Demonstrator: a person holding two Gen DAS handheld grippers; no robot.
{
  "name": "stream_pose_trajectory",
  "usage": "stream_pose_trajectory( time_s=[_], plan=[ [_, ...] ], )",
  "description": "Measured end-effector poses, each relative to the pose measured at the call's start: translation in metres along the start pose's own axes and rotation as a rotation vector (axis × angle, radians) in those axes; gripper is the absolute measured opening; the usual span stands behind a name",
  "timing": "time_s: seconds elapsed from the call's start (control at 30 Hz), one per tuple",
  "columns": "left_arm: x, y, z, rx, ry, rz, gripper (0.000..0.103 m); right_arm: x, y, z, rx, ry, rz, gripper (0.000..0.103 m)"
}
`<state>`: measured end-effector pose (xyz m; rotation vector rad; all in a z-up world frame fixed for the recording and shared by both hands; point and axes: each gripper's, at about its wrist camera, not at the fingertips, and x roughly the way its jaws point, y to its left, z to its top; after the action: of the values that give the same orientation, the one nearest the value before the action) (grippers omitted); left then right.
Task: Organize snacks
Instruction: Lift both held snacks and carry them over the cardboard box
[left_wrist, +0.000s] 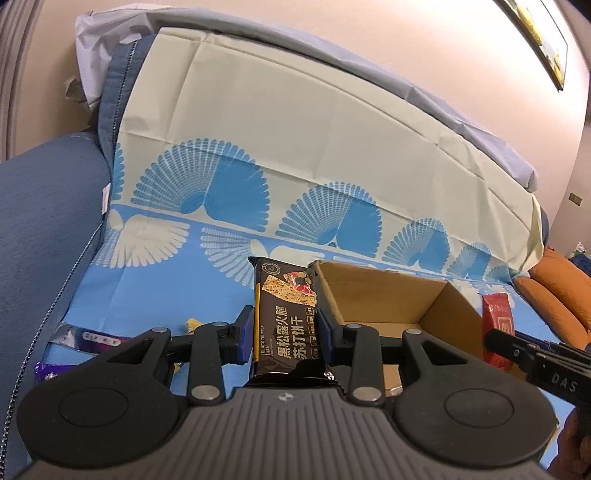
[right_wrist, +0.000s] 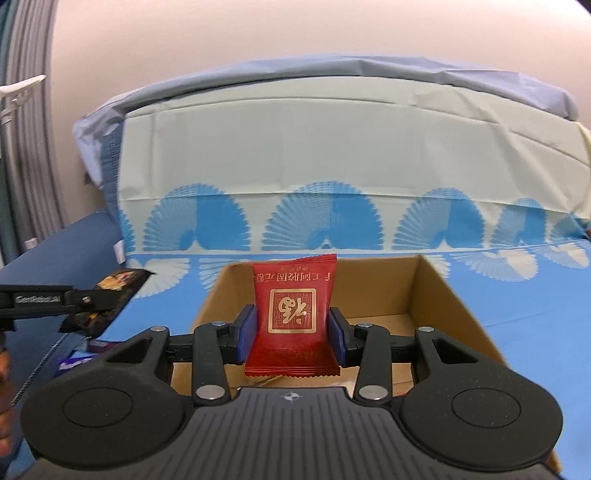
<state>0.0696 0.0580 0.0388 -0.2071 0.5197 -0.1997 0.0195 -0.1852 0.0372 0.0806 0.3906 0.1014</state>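
The left gripper (left_wrist: 285, 325) has its blue pads pressed against both long sides of a black cracker packet (left_wrist: 286, 317), so its jaws are narrow and clamped on it. The packet stands on end at the centre of the left wrist view, its long axis running up and down the frame, and its printed text runs sideways along that axis. Just right of it sits an open cardboard box (left_wrist: 454, 314) on the blue and white patterned cloth (left_wrist: 295, 166).

The right gripper (right_wrist: 291, 332) is likewise closed narrowly on a red sachet (right_wrist: 293, 314), held upright at the centre of its own view, long axis vertical, with the gold square emblem and lettering upside down. The sachet hangs in front of the box's (right_wrist: 436, 295) open mouth.

The left wrist view alone shows purple and silver wrappers (left_wrist: 88, 339) lying on the cloth at lower left, and an orange cushion (left_wrist: 561, 295) at the right edge; there the red sachet (left_wrist: 498, 325) appears at the right, beyond the box, with the other gripper's dark finger across it. The right wrist view alone shows the box's whole far wall, plus the black packet (right_wrist: 107, 302) seen at left, tilted, pinched by the left gripper's arm.
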Motion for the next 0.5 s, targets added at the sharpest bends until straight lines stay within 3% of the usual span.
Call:
stream_pose_trajectory(
  time_s=[0.27,0.5],
  plan=[
    [-0.004,-0.019,0.001,0.022,-0.048,-0.048,0.039,-0.001,-0.017,0.002,-0.004,-0.039,-0.114,0.043],
    [-0.004,-0.052,-0.004,0.052,-0.061,-0.118,0.039,0.001,-0.024,0.004,0.005,-0.041,-0.151,0.043]
  ],
)
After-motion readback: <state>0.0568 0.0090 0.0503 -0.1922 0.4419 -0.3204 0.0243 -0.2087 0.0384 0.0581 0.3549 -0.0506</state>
